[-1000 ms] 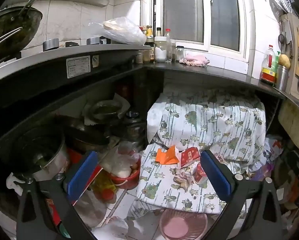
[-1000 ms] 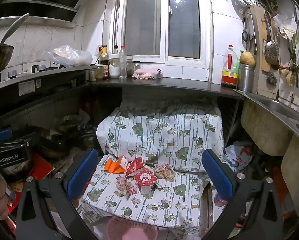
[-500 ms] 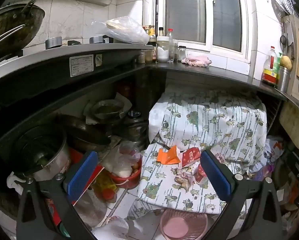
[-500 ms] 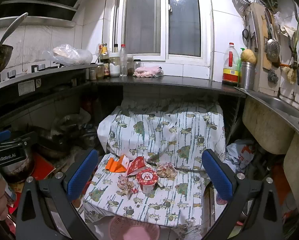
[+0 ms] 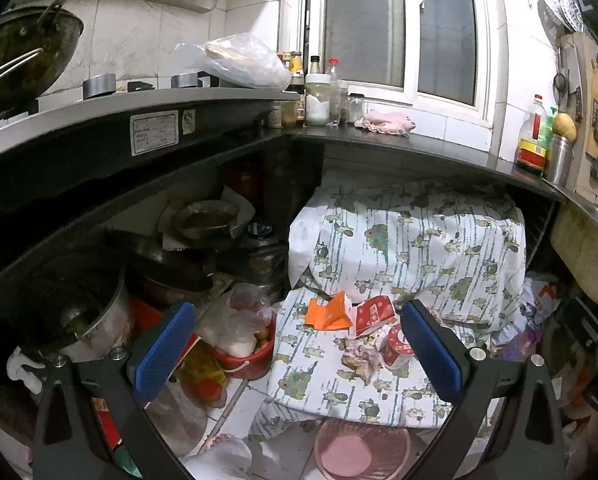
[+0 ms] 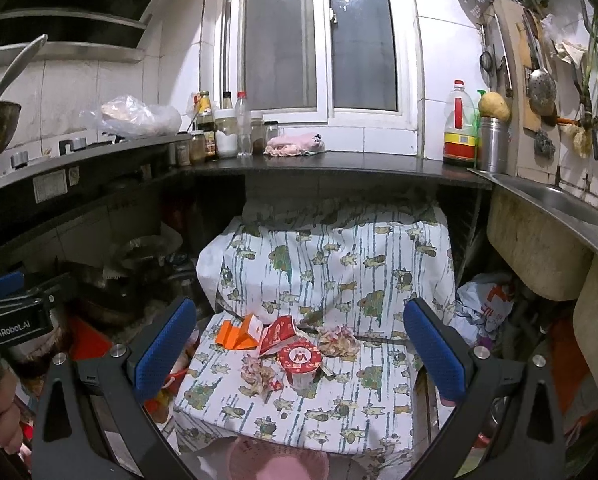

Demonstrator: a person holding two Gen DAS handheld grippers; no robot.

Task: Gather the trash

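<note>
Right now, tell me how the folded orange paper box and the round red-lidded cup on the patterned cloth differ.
The folded orange paper box lies flattened and angular; the round red-lidded cup stands upright and keeps its form. The box is plain orange with a white panel; the cup's red lid carries a white M mark. The box sits at the left of the litter; the cup sits nearer the middle, beside crumpled wrappers. Both rest on the patterned cloth, untouched by either gripper.

We see a low surface draped in white animal-print cloth [image 6: 339, 276] bearing an orange folded carton [image 6: 235, 334], a red paper cup [image 6: 300, 364] and 2 crumpled wrappers [image 6: 259, 372].
</note>
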